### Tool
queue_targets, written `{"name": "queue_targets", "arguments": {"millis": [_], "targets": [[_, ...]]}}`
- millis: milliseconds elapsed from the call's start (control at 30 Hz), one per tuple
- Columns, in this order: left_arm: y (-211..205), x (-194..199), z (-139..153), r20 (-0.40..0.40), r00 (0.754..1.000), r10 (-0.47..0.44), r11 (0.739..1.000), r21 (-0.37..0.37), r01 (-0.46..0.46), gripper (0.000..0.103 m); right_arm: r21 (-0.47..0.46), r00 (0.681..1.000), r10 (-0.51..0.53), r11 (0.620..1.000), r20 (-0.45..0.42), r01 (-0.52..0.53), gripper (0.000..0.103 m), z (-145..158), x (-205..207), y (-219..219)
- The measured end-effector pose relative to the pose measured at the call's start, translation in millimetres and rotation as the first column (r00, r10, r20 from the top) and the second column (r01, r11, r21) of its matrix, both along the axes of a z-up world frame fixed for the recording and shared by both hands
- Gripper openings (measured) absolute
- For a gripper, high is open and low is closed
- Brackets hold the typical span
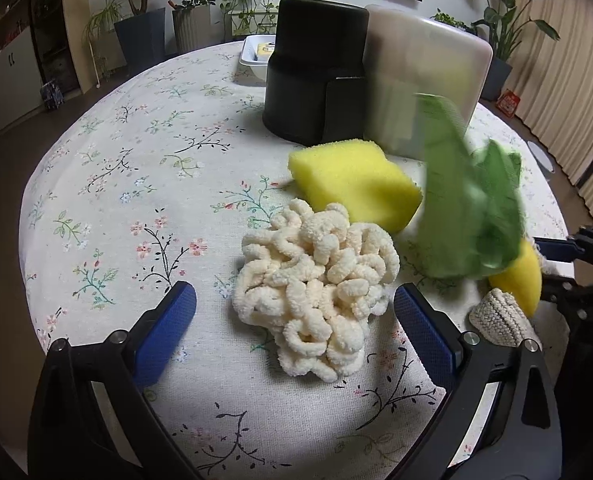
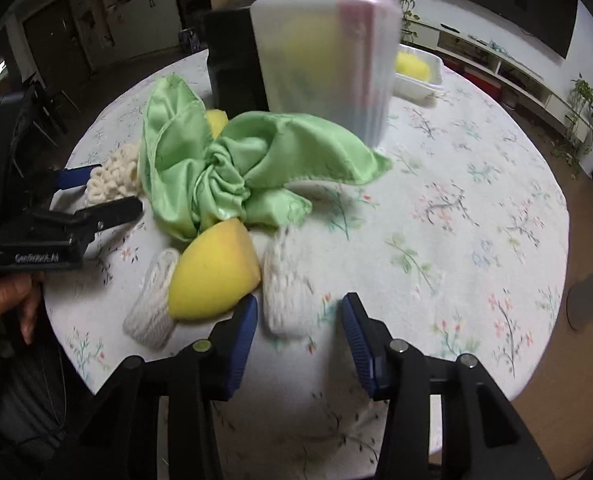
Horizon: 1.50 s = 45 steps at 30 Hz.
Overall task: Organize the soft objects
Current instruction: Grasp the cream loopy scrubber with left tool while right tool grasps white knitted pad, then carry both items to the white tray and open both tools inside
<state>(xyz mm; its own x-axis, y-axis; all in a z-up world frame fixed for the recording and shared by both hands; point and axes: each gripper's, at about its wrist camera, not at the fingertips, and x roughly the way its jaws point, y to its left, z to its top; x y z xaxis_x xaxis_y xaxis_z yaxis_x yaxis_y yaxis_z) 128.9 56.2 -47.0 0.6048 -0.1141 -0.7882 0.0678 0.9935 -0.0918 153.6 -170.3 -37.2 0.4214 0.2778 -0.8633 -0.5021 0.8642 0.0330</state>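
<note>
- Left gripper [image 1: 294, 322] hangs wide open around a cream chenille bundle [image 1: 316, 292], pads not touching it.
- Yellow sponge [image 1: 354, 184] just behind it.
- Blurry green cloth [image 1: 468, 208] on the right, near a frosted container [image 1: 424, 80].

I count three yellow sponges [image 1: 354, 184] [image 2: 215, 270] [image 2: 412, 67], one green cloth [image 2: 232, 168], one cream chenille pad [image 1: 316, 280], two white knitted pieces [image 2: 152, 304] [image 2: 288, 284], one black container [image 1: 316, 68], one translucent bin [image 2: 328, 68], one white tray [image 2: 420, 88].
</note>
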Motion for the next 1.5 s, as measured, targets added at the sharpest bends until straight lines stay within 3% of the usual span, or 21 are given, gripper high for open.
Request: {"name": "queue_targets", "arguments": {"millis": [100, 267, 400, 500, 533, 633, 1300, 1500], "targets": [[2.1, -1.1, 1.1, 0.006, 1.0, 0.003, 1.0, -0.011, -0.003, 0.094, 0.006, 1.0, -0.009, 1.0, 0.006, 0.009, 0.039, -0.3, 7.4, 1.2], [4.1, 0.0, 2.1, 0.01, 1.0, 0.006, 1.0, -0.025, -0.006, 0.092, -0.007, 1.0, -0.001, 1.0, 0.021, 0.001, 0.035, -0.4, -1.8, 1.9], [2.1, 1.2, 0.8, 0.007, 1.0, 0.008, 1.0, 0.007, -0.008, 0.088, -0.008, 1.0, 0.003, 1.0, 0.03, -0.002, 0.027, 0.0, -5.7, 0.8], [4.4, -1.7, 3.2, 0.015, 0.999, 0.037, 0.999, 0.027, -0.037, 0.064, 0.006, 1.0, 0.0, 1.0, 0.029, 0.0, 0.024, 0.4, -6.4, -1.4], [6.5, -1.9, 3.9, 0.016, 0.999, 0.044, 0.999, 0.02, -0.044, 0.052, 0.012, 1.0, -0.003, 1.0, 0.027, 0.002, 0.024, 0.5, -5.4, -2.3], [11.8, -3.7, 6.3, 0.014, 0.999, 0.05, 0.999, -0.021, -0.05, 0.032, 0.029, 1.0, -0.009, 1.0, 0.024, 0.008, 0.023, 1.0, -5.3, -4.8], [14.9, -29.2, 27.6, 0.016, 1.0, 0.015, 0.994, -0.107, -0.013, 0.029, 0.072, 0.998, -0.054, 0.996, 0.044, 0.051, 0.023, 30.6, -21.7, -31.7], [34.0, -22.0, 55.3, 0.059, 0.998, 0.031, 0.994, -0.106, -0.025, 0.029, 0.062, 0.993, -0.091, 0.994, 0.072, 0.086, 0.023, 44.4, -12.3, -49.2]]}}
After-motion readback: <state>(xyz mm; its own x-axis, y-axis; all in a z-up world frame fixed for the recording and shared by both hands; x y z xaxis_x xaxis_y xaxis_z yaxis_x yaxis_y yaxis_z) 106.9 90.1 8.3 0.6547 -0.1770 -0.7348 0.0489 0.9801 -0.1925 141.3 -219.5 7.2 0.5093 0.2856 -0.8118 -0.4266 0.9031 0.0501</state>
